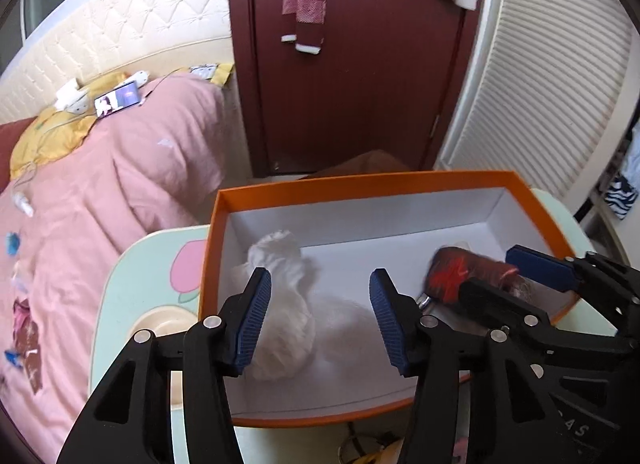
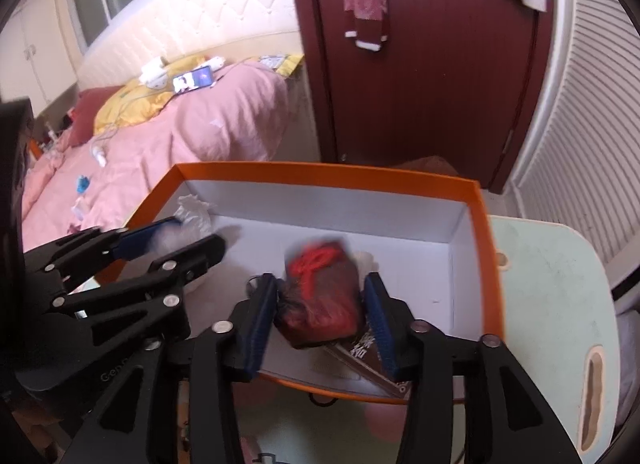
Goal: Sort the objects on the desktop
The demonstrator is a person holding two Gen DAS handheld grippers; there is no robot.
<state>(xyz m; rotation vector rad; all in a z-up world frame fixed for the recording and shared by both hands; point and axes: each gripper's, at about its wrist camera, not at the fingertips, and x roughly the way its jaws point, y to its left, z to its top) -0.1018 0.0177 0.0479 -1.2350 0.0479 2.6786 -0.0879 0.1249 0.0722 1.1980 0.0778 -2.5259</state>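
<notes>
An orange box (image 1: 256,189) with a white inside stands on a pale green table (image 1: 132,264). In it lie a crumpled white cloth (image 1: 284,296) and a dark red furry pouch with red cord (image 1: 460,272). My left gripper (image 1: 320,320) is open over the box, the cloth by its left finger, not gripped. In the right wrist view my right gripper (image 2: 320,316) has its jaws around the pouch (image 2: 320,296), which looks blurred; the pads are close to its sides. The box (image 2: 320,170), the cloth (image 2: 196,212) and the left gripper (image 2: 172,240) show there too.
A pink bed (image 1: 120,192) with a phone (image 1: 118,98) and small items lies to the left. A dark red door (image 1: 360,84) stands behind the box. A flat packet (image 2: 368,352) lies in the box under the pouch. The table's right part (image 2: 552,284) has a slot handle.
</notes>
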